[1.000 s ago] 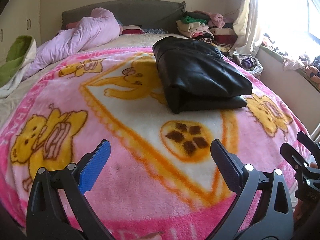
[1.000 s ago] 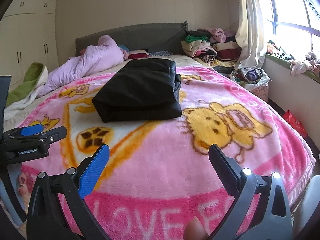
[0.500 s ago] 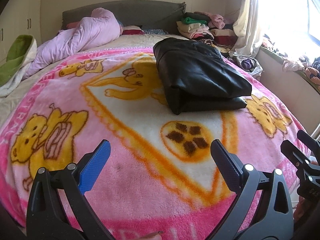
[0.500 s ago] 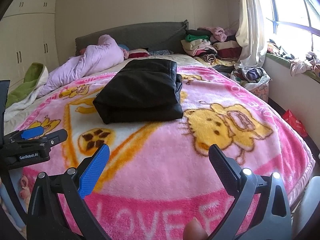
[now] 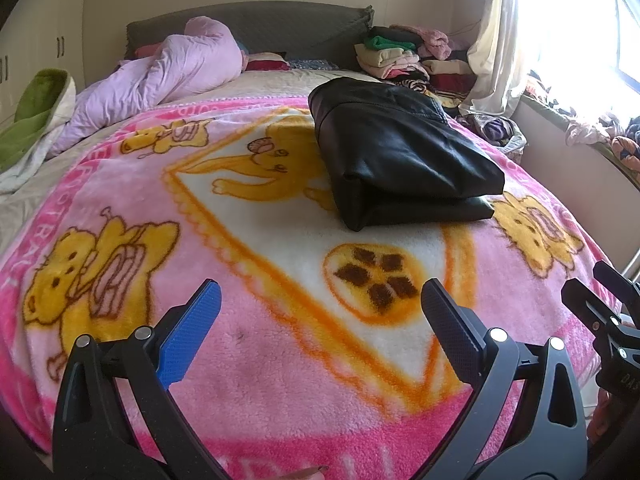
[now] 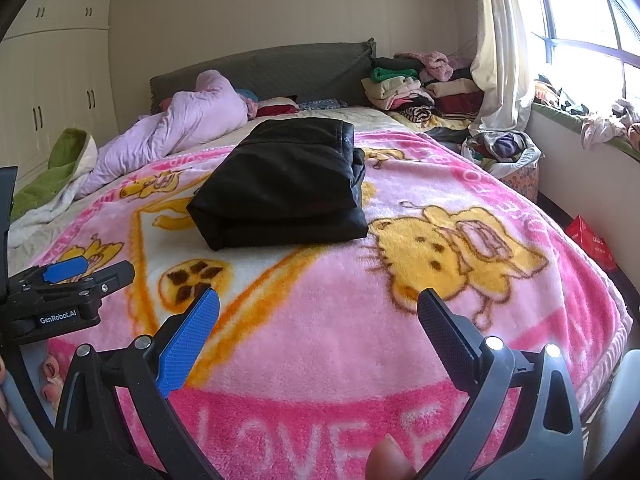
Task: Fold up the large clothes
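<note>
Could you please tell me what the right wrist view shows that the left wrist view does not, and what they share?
Only the right wrist view shows the red box on the floor and the left gripper from the side. Only the left wrist view shows the right gripper at its edge. Both show the folded black jacket on the pink blanket, both grippers open.

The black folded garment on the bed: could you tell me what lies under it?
The garment rests on the pink blanket, partly covering its yellow cartoon print. Whatever is beneath its middle is hidden.

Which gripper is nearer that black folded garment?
Hard to separate. Both the left gripper and right gripper hover open, short of the garment; it sits slightly more centred ahead of the right.
</note>
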{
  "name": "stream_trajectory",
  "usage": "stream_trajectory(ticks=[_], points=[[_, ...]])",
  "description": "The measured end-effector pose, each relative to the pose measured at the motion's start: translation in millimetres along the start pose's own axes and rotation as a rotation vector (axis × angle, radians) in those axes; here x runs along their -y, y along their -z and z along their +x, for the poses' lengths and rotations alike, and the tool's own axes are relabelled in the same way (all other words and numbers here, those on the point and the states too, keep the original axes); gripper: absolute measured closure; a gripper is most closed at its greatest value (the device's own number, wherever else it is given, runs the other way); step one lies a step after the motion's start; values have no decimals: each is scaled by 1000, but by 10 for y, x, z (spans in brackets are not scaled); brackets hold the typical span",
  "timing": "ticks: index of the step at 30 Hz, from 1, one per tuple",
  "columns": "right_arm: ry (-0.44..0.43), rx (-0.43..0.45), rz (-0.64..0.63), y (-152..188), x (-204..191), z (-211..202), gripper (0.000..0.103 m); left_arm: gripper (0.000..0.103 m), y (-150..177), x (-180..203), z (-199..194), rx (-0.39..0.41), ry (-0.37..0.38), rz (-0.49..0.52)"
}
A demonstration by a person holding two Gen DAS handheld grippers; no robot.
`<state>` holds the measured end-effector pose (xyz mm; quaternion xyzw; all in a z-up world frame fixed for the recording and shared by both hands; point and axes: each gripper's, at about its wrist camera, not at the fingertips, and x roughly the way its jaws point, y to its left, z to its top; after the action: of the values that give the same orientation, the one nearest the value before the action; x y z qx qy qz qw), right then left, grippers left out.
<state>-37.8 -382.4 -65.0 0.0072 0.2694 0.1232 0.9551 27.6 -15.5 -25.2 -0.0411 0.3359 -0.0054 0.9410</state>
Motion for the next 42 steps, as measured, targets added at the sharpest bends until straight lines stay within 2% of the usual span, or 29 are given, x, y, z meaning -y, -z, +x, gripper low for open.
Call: stream_trajectory(ticks=[42], points=[[3,-2,3,7,10,4,4,9,-11,-12,-25,1,-6,-3]])
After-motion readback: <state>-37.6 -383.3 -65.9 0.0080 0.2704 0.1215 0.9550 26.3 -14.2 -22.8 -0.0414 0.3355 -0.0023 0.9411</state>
